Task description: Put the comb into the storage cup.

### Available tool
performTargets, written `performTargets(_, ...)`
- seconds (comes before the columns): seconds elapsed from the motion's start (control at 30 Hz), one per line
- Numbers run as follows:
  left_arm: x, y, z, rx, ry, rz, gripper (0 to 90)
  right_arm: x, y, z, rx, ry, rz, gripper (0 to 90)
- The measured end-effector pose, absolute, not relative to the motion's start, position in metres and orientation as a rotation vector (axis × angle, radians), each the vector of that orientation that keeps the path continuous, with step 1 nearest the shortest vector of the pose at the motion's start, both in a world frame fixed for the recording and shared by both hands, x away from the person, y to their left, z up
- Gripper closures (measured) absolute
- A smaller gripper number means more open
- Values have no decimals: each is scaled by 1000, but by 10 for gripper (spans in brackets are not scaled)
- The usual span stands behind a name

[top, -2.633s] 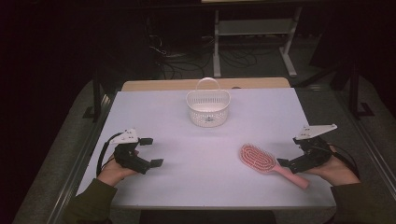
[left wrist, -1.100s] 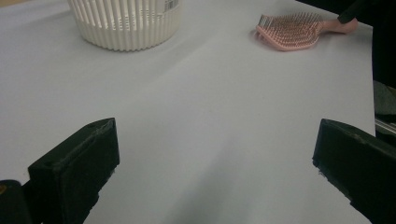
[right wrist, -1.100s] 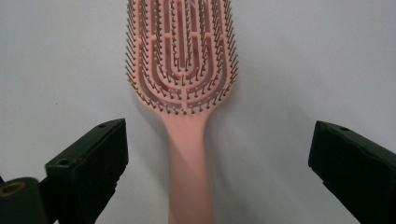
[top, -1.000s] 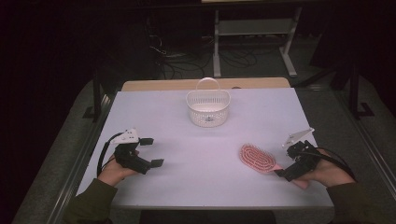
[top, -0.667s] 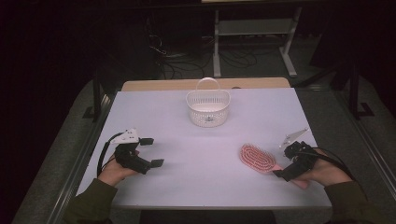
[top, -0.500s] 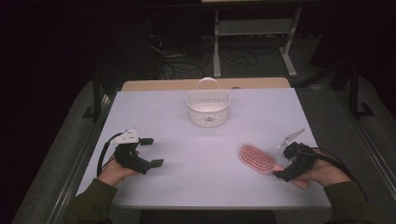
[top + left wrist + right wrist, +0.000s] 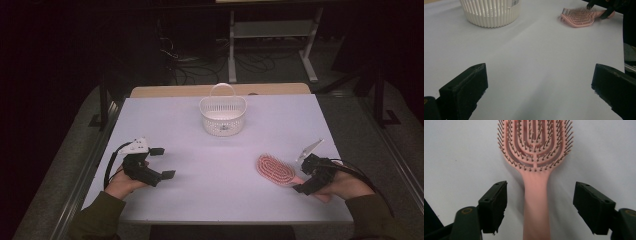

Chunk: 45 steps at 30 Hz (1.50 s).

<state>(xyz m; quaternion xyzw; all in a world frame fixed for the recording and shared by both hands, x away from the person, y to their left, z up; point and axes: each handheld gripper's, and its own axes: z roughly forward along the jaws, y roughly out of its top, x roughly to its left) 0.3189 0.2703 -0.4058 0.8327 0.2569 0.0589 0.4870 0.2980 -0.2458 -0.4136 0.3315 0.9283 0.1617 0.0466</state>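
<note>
Straddling the pink hairbrush (image 7: pixel 535 195) handle, right gripper (image 7: pixel 540 205) jaws have just been closing, pads not yet touching. Brush lies near the table (image 7: pixel 220 165) front-right corner. Light, stiff plastic; grip mid-handle, not bristles. Left gripper (image 7: pixel 536 92) wide open, empty.

White table (image 7: pixel 200 200) w/ pink hairbrush (image 7: pixel 275 170) (bristles up) & white basket (image 7: pixel 223 115).

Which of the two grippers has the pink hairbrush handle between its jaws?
The right gripper: its jaws, just closing, straddle the pink hairbrush handle without touching. The left gripper has bare table between its jaws.
</note>
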Motion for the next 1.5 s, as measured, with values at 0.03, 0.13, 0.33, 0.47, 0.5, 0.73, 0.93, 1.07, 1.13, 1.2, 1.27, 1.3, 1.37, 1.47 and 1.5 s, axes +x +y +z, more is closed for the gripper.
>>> performTargets(0.03,319,270,-406,2026,625,143,1,298,-246,-414,1010,2838,488,295)
performTargets(0.13,319,271,-406,2025,625,143,1,299,-245,-415,1005,2848,468,333)
performTargets(0.33,319,270,-406,2025,624,142,1,300,-242,-418,1006,2878,444,410)
performTargets(0.47,319,270,-406,2025,624,142,1,301,-241,-418,1004,2884,437,457)
performTargets(0.5,319,271,-406,2024,624,142,1,301,-241,-418,1002,2885,434,471)
performTargets(0.73,319,271,-406,2023,624,142,1,302,-239,-419,985,2887,408,565)
performTargets(0.93,319,271,-406,2023,623,140,1,303,-237,-420,971,2895,392,599)
performTargets(1.07,319,271,-406,2022,624,140,1,304,-236,-420,970,2891,390,634)
performTargets(1.13,319,271,-406,2022,623,140,1,304,-235,-420,969,2895,388,655)
performTargets(1.2,319,271,-406,2023,623,139,1,304,-234,-420,965,2894,383,665)
performTargets(1.27,319,270,-406,2022,624,139,1,304,-232,-420,961,2896,364,670)
performTargets(1.3,319,270,-406,2022,623,139,1,304,-232,-420,961,2896,364,670)
performTargets(1.37,319,270,-406,2025,621,139,1,304,-232,-420,954,2896,356,672)
performTargets(1.47,319,270,-406,2024,621,139,1,304,-231,-420,974,2895,351,678)
performTargets(1.5,319,270,-406,2025,622,139,1,304,-231,-420,964,2897,348,679)
